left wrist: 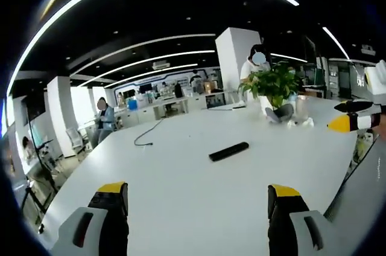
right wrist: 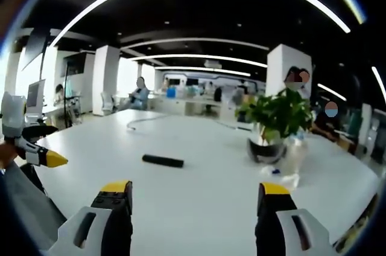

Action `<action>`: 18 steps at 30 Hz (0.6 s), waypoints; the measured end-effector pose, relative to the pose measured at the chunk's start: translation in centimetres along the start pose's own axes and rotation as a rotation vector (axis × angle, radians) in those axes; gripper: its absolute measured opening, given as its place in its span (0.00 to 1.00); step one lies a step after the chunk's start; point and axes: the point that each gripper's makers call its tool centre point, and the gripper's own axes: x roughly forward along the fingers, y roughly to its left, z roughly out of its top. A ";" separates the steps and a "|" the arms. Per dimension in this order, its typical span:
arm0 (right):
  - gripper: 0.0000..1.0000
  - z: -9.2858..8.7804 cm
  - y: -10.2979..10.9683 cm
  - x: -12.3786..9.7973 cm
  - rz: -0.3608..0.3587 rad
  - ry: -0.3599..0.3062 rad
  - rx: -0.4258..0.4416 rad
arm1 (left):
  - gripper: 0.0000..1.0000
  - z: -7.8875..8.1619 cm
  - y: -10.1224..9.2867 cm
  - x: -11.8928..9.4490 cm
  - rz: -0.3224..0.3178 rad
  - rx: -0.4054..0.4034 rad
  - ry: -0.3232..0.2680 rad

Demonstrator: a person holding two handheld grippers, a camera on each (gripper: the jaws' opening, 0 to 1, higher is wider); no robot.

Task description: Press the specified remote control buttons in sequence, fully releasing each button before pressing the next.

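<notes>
Left gripper (left wrist: 198, 197) and right gripper (right wrist: 191, 195) both gape wide.

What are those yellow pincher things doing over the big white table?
A person holds two hand-held grippers above the white table, both open and holding nothing. The left hand-held gripper and right hand-held gripper face a black remote control lying untouched on the table. A potted plant stands farther back.

Potted plant (right wrist: 278, 124) and cable (left wrist: 146, 136) on white table (left wrist: 181, 189)

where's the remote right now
The remote lies flat on the white table, ahead of both open grippers, untouched, with the potted plant beyond it to the right.
</notes>
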 end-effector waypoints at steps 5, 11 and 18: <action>0.82 0.4 0.0 -0.3 -0.010 -0.024 -0.006 | 1.00 0.2 0.9 -0.2 0.034 -0.006 -0.017; 0.81 0.9 -0.9 -0.6 -0.043 -0.056 0.014 | 1.00 -0.3 0.4 -0.1 0.018 -0.011 0.010; 0.84 1.3 -1.3 -0.9 -0.060 -0.083 0.031 | 1.00 -0.4 0.0 -0.1 0.005 -0.006 0.021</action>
